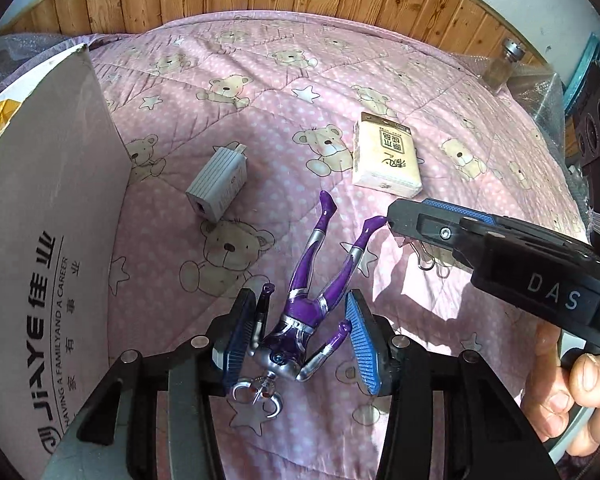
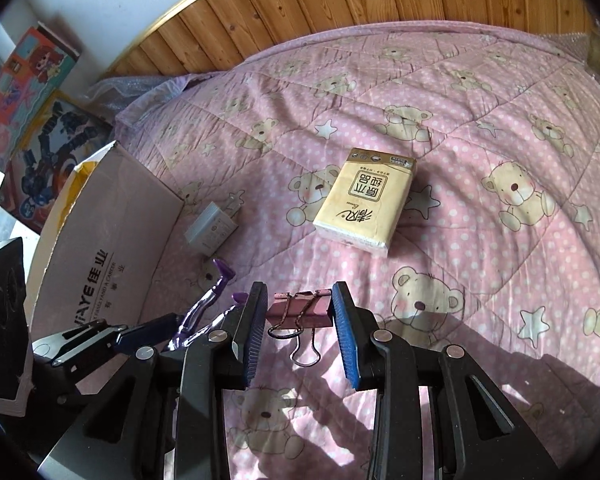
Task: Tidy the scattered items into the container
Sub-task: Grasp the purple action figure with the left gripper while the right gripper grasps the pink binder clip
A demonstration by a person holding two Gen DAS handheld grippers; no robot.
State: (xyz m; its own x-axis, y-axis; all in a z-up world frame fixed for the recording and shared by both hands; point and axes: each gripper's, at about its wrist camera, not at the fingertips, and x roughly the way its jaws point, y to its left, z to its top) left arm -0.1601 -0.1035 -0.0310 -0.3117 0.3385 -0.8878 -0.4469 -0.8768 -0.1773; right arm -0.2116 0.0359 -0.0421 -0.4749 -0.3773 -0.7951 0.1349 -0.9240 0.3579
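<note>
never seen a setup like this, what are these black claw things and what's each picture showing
These are two hand-held grippers, each carrying a fisheye camera that looks along its own fingers.

The left camera shows the left gripper open around a purple toy figure lying on the pink bear quilt. A person's hand holds the right gripper.

The right camera shows the right gripper open around a pink binder clip; neither is clamped yet.

Also on the quilt are a white charger and a tissue pack. The cardboard box at the left is the container.
</note>
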